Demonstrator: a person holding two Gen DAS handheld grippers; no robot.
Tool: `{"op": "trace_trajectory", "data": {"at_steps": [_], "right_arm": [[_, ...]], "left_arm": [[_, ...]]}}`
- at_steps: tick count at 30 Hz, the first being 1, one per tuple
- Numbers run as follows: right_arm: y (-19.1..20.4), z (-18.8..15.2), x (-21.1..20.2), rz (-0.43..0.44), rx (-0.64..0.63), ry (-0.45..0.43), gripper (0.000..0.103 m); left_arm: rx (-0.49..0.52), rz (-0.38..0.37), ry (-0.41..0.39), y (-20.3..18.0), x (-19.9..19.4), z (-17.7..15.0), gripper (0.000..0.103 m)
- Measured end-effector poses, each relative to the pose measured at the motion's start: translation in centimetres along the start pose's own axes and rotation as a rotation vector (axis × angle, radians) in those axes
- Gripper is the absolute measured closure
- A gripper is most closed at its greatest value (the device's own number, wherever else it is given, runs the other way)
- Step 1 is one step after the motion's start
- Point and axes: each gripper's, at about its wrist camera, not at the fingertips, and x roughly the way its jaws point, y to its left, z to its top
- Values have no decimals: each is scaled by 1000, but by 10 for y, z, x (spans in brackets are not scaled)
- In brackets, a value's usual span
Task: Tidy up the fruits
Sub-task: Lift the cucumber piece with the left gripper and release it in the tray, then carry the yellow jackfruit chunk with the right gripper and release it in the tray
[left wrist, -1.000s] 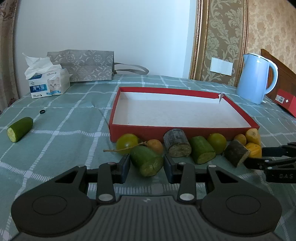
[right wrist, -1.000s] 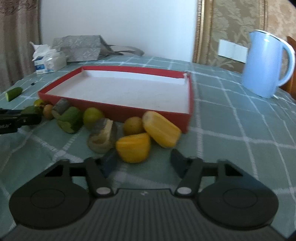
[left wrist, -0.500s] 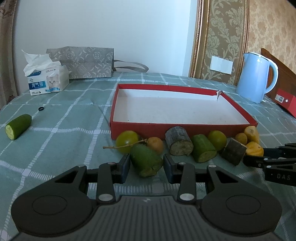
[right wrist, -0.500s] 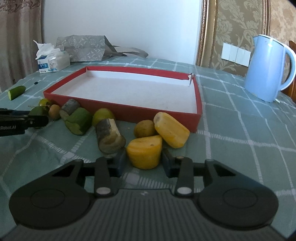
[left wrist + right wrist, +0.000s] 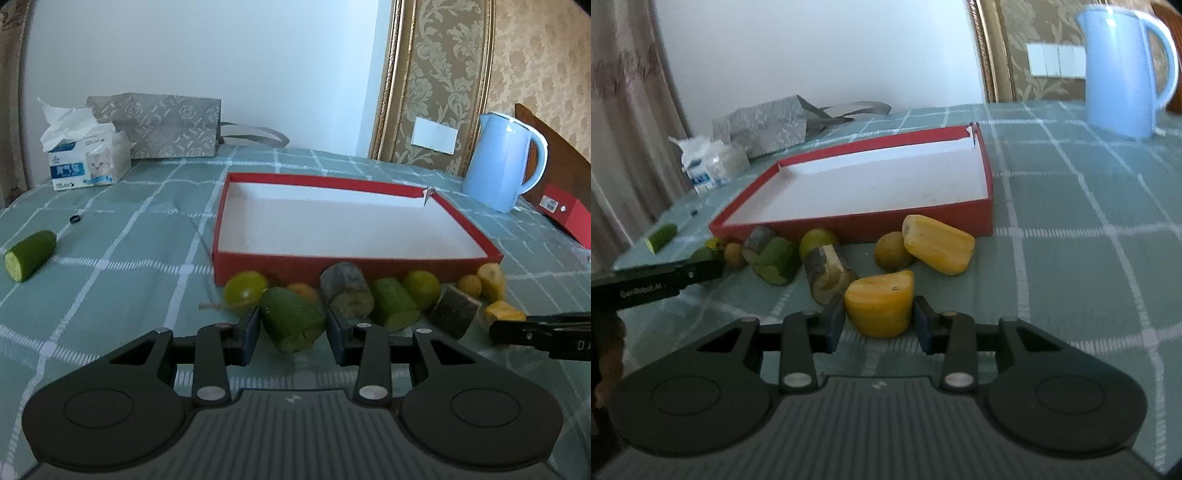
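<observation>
Beyond the fruit row on the worktop [image 5: 110, 229], red tray [image 5: 332, 264] lies dead ahead. Left hand-held gripper [image 5: 291, 328] clamps green chunk [image 5: 291, 321]; right hand-held gripper [image 5: 879, 321], jaws just closing, seemingly pinches yellow chunk [image 5: 879, 302], long axis crosswise.

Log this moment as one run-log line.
left gripper: shut on green piece | right gripper: jaws just closing, shut on yellow piece | red tray: empty | other fruit: on table

tray [image 5: 369, 264] red, white inside | kettle [image 5: 495, 166] blue | tablecloth [image 5: 140, 229] green checked
</observation>
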Motion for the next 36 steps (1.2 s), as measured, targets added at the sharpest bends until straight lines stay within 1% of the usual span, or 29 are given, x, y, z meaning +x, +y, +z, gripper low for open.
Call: {"op": "trace_trajectory", "data": {"at_steps": [2,6,11,15,17,19,23,24,26,27,28,31,33,34,36], "right_arm": [[-6,1,-1,18,31,-14,66],[-12,0,-2,40,49,-29,66],[-15,1,-4,71,59,-66,66],[-20,2,-1,88,77,-74,66],[-21,1,-1,90,76,-73,66],[-19,1,0,87,68,-75,66],[-18,0,3,85,58,-68,66],[-18,0,3,84,56,-67,66],[-18,0,4,83,58,-66,66],[-18,1,5,83,57,-64,66],[-18,1,6,81,54,-59,66],[-16,0,6,78,49,-57,66],[-16,0,5,73,45,-61,66],[-16,0,5,75,46,-64,66],[-15,0,4,75,43,-71,66]], "left_arm": [[6,-2,-7,-3,0,6,65],[21,-16,-18,-10,3,22,65],[41,-12,-35,-20,23,47,65],[49,-2,-3,-23,56,64,65],[63,22,14,-25,73,69,65],[66,31,40,-25,89,73,65],[55,35,63,-23,108,76,64],[68,45,62,-24,110,75,60],[77,68,50,-24,110,74,51],[82,70,43,-24,109,74,45],[81,66,31,-24,106,74,42],[46,67,-1,-18,95,76,40],[13,61,-27,-11,80,74,37],[3,58,-41,-9,71,72,35],[-6,54,-60,-5,55,66,32]]}}
